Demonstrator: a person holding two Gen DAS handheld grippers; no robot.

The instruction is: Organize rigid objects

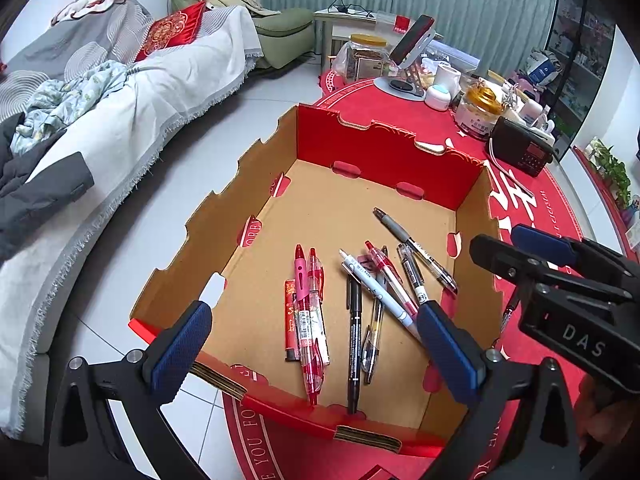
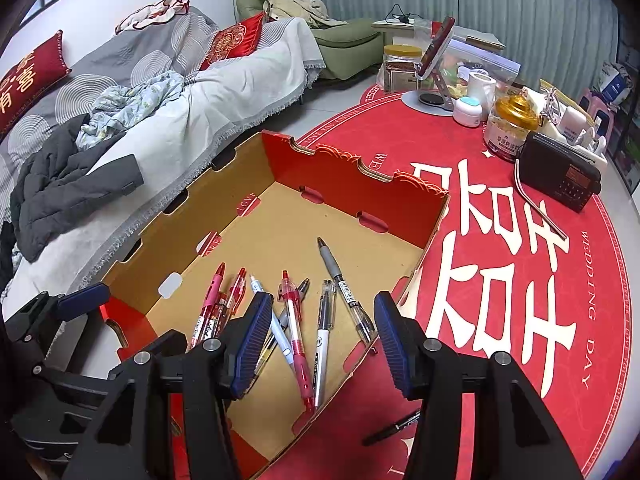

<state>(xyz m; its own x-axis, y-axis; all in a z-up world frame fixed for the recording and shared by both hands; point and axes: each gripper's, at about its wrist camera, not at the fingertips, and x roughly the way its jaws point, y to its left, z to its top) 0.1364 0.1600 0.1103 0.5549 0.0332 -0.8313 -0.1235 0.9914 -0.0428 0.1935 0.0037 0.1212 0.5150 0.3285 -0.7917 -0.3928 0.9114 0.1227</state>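
An open cardboard box (image 1: 384, 148) with red outer walls sits on the red table; it also shows in the right wrist view (image 2: 360, 176). Several pens (image 1: 356, 300) lie on its floor, red, pink, black, white and clear ones (image 2: 296, 320). My left gripper (image 1: 316, 344) is open and empty above the box's near edge. My right gripper (image 2: 320, 344) is open and empty over the box's right corner; it also shows in the left wrist view (image 1: 520, 248). A black marker (image 2: 394, 426) lies on the table outside the box, below my right gripper. A red pen (image 1: 510, 312) lies outside the box's right wall.
The red table mat (image 2: 520, 280) carries a black radio (image 2: 560, 176), jars (image 2: 508, 128), a phone on a stand (image 2: 434, 52) and a metal straw (image 2: 540, 208) at the back right. A sofa (image 1: 100, 120) with blankets stands to the left across a tiled floor.
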